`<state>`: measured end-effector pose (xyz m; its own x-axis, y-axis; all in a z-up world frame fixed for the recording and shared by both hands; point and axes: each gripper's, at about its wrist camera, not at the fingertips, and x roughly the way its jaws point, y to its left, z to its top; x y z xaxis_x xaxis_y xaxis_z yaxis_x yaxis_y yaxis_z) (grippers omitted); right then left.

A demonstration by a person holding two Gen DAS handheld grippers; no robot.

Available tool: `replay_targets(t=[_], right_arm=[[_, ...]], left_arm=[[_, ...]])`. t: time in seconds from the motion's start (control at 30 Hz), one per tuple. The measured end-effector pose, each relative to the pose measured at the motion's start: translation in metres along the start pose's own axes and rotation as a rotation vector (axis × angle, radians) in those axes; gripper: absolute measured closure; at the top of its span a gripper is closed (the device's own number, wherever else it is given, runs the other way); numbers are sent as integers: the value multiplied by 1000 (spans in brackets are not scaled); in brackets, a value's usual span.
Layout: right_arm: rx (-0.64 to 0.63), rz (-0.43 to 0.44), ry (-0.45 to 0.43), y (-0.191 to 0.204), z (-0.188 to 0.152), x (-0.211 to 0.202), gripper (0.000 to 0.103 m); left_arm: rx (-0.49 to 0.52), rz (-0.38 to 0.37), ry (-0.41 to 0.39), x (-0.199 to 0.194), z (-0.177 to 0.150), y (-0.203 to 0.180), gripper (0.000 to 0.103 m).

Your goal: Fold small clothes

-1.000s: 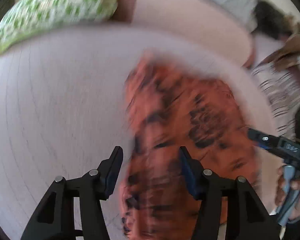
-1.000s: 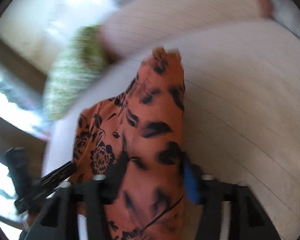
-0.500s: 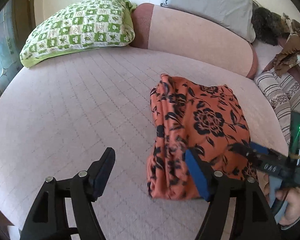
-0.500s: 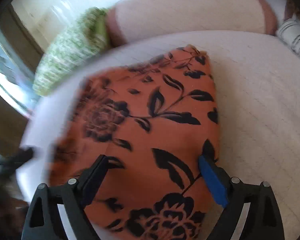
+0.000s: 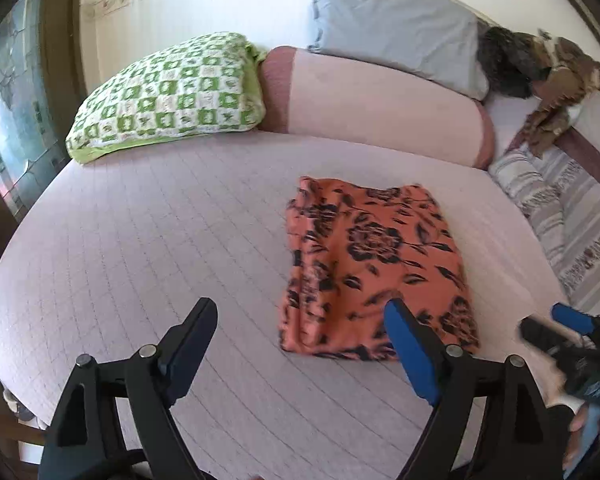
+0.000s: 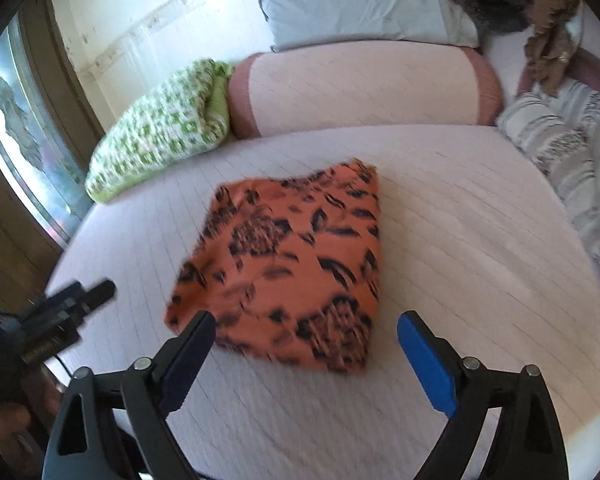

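Orange floral garment (image 5: 374, 268) lies folded into a compact rectangle on the pale quilted bed (image 5: 140, 248), and from where I sit it looks like the folding of this piece is done: edges are roughly squared, layers stacked along its left side, nothing trailing. Nearest to me, my left tongs (image 5: 300, 328) hang above the bed with the jaws spreading, nothing between them; their blue pad merely overlaps the cloth's near edge in the left wrist view. My right tongs (image 6: 304, 344) are likewise released and opening a little further, empty, poised over the near edge of the garment without touching it. Each tool shows at the margin of the other's view; some white print sits on the right tool's body, too blurred for me to read. I can see no brand or label on the cloth itself. Beyond the garment sit a green-and-white checked pillow (image 5: 168, 96), a pink bolster (image 5: 380, 100) and a grey pillow (image 5: 396, 24) against the wall, with striped cushions (image 5: 540, 192) off to the right. A brownish crumpled heap (image 5: 556, 92) rests at the far right corner; I cannot tell whether it is clothing waiting to be folded. If it is, that would be what remains.
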<state>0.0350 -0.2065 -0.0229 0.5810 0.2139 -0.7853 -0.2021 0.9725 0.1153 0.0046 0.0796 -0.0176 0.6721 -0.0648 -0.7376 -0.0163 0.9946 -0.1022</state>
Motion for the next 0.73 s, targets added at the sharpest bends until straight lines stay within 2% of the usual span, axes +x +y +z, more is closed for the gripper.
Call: replay_targets(t=[0.07,0.1,0.17,0.43,0.73], right_arm=[[-39,-46,15,6,-5,-2,7],[-52,-68,19,7,-8,-3,4],[-70,-87,16,8,-11,-10,0],[-96,-93,-28,9,-7,-29,0],[-109,-78,-21,14,-6,-26,0]], left_arm=[[15,-7,-7,-9,-2,-9,14],[25,-20,-6,-13,-1,-15,8],[32,-36,-15,-21,0,-23,4],[95,73,-35,-34,5,-48,3],[95,12,-23,-32,9,-52,2]])
